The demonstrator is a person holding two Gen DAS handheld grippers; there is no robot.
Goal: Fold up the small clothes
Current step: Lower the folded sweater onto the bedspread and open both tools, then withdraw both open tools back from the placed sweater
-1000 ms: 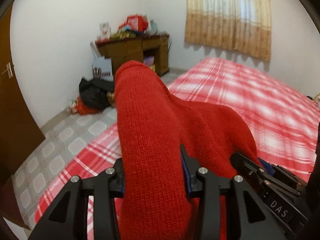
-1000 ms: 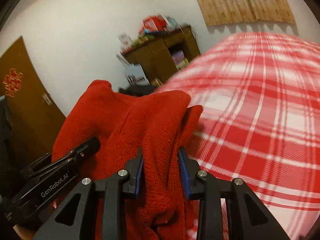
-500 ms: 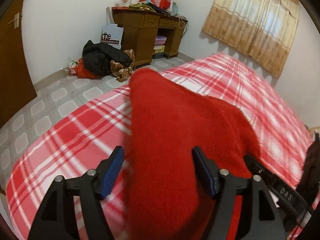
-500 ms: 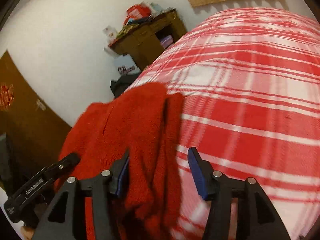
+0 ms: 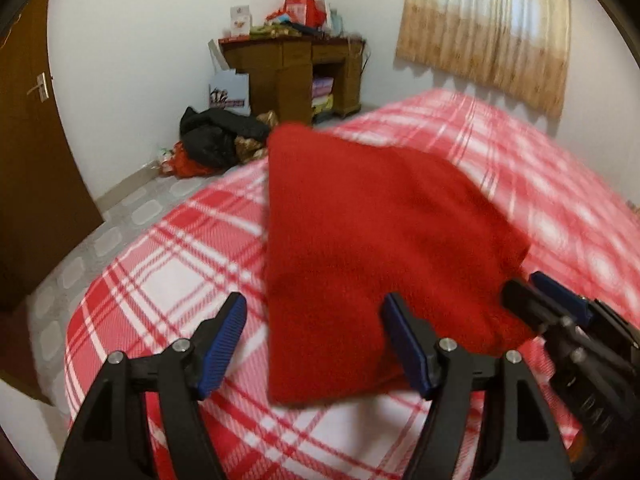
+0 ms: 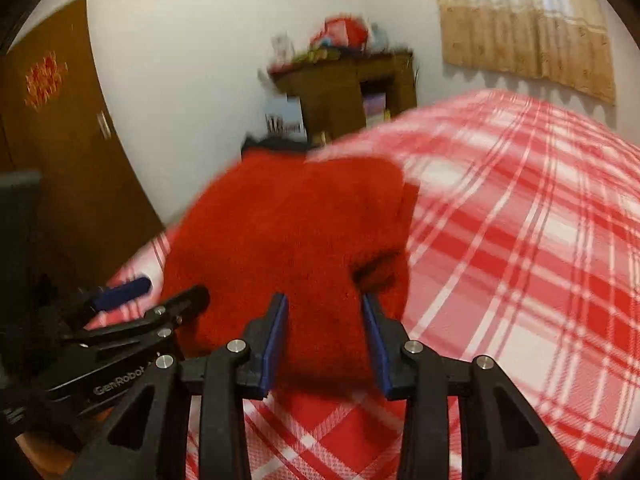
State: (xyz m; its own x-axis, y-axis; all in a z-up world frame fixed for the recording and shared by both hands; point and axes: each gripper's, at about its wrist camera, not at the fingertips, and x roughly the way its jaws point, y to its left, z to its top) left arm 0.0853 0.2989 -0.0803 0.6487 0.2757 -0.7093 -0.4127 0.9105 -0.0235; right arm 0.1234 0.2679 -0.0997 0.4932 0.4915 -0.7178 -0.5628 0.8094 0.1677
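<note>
A: What has changed since a second ago?

B: The red knitted garment (image 5: 372, 248) was clamped in both grippers and held up. Now it lies folded on the bed (image 5: 168, 264), which has a red and white checked cover.

A: Where is the left gripper?

B: The left gripper (image 5: 316, 344) is released, its blue pads spread wide. The garment's near left corner sits between them, and the left pad is clear of the cloth. The right gripper shows at four o'clock in this view.

A: And the right gripper?

B: The right gripper (image 6: 324, 340) has its jaws closing around the garment's near edge. The picture is blurred, so I cannot be sure, but the pads seem to stand just off the cloth rather than pinching it. The left gripper shows at eight o'clock there.

A: What else is in the room?

B: At twelve o'clock, a wooden desk (image 5: 296, 72) piled with items stands against the white wall. Dark clothes (image 5: 216, 136) lie heaped on the floor at eleven o'clock. A tan curtain (image 5: 488, 28) hangs at one o'clock, and a brown door (image 5: 28, 168) is at nine o'clock.
</note>
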